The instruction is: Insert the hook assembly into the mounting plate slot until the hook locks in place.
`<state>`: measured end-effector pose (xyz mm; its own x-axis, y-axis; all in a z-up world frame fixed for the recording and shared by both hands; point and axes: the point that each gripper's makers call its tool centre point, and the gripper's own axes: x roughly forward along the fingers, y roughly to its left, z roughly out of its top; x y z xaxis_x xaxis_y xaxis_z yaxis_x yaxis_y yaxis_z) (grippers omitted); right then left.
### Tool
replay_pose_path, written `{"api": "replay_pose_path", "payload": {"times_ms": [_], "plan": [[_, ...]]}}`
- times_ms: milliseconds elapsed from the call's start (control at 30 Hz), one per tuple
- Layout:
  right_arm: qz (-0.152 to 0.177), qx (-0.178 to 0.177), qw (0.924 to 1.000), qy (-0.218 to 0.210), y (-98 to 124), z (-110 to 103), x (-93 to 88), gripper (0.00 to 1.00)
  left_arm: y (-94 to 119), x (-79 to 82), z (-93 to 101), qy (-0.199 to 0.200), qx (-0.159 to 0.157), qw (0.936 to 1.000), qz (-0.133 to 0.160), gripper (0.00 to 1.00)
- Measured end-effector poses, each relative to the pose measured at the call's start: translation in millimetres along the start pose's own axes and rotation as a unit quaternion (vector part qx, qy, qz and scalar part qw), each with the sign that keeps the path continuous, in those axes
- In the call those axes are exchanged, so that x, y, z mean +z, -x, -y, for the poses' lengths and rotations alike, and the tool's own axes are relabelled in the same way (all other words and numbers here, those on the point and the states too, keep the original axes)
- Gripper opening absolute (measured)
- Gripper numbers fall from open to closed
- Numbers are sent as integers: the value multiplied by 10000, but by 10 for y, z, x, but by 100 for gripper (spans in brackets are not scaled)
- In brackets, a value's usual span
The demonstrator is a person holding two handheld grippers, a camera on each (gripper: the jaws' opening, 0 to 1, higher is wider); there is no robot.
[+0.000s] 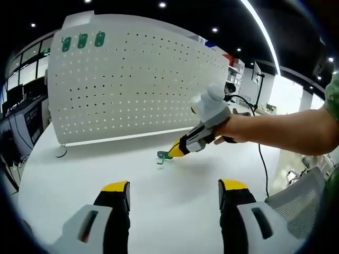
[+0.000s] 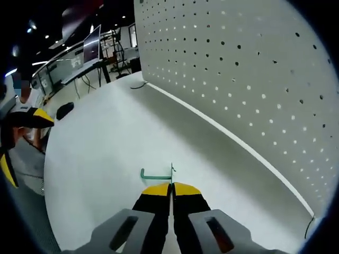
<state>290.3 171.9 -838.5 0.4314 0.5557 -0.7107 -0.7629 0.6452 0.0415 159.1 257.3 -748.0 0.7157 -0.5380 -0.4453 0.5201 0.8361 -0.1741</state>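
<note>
The hook (image 1: 163, 155) was a small green piece of bent wire or thin metal, lying on the white tabletop (image 1: 79, 174) in front of the pegboard (image 1: 132, 84). In the right gripper view it (image 2: 157, 176) showed as a slim straight shank with a short curl at one end and a small upright crosspiece at the other, the crosspiece end lying just at the tips of the right gripper (image 2: 171, 186).

The pegboard was a large white panel standing upright on the tabletop, perforated with regular rows of small holes. Three green fittings (image 1: 82, 41) hung side by side near the pegboard's upper corner in the left gripper view.

In the left gripper view the right gripper (image 1: 176, 151), held in a person's hand (image 1: 225, 132), reached down toward the tabletop in front of the pegboard, its yellow-tipped fingers meeting the hook. From the right gripper view those fingers (image 2: 157, 190) were drawn together with barely a slit between them; whether they actually pinched the hook's end could not be told, as the contact point sat right at the tips.

The left gripper (image 1: 174, 188) hung farther back from the pegboard than the hook, over bare tabletop, its fingers (image 1: 117, 187) spread wide with nothing between them.
</note>
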Motion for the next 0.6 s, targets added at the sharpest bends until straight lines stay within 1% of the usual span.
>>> {"api": "replay_pose_path", "payload": {"times_ms": [133, 433, 600], "plan": [[174, 117, 9995, -252, 38, -46, 43, 0, 5, 14, -4, 2, 9, 10000, 19, 70], [439, 150, 9980, -430, 111, -89, 107, 0, 29, 90, -39, 66, 56, 9999, 116, 69], [656, 171, 9965, -490, 172, -122, 192, 0, 30, 157, -53, 107, 65, 9997, 189, 69]]}}
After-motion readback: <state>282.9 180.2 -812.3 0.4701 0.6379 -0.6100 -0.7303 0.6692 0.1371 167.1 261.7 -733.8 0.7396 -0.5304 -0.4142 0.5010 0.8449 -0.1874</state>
